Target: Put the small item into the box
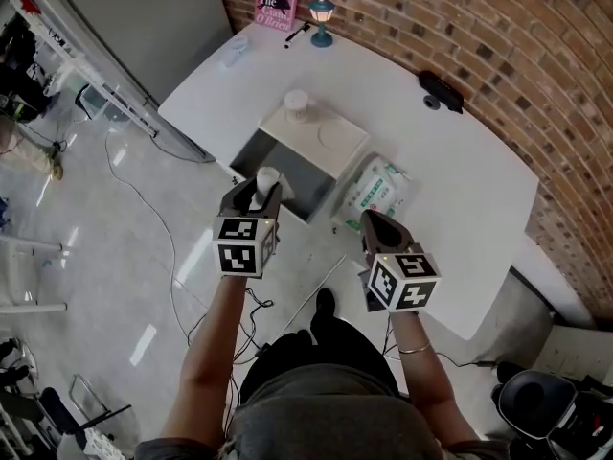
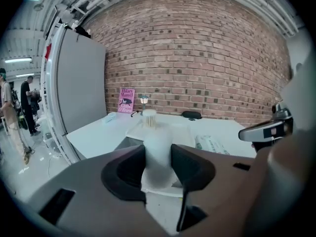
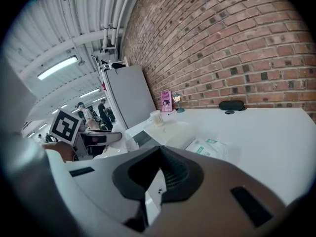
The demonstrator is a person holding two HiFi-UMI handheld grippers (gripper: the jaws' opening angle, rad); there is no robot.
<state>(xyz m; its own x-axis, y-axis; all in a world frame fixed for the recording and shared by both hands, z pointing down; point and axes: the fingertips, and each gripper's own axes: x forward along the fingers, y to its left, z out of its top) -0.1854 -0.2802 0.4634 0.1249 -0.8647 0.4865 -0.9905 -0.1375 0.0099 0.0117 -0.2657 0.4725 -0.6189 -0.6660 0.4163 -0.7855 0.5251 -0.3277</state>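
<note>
White bottle (image 1: 266,176) pinched in left tongs (image 2: 158,154); right tongs (image 3: 159,154) closed.

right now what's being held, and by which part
The left tongs grip a small white bottle by its sides, top sticking out. The right tongs look shut and empty.
</note>
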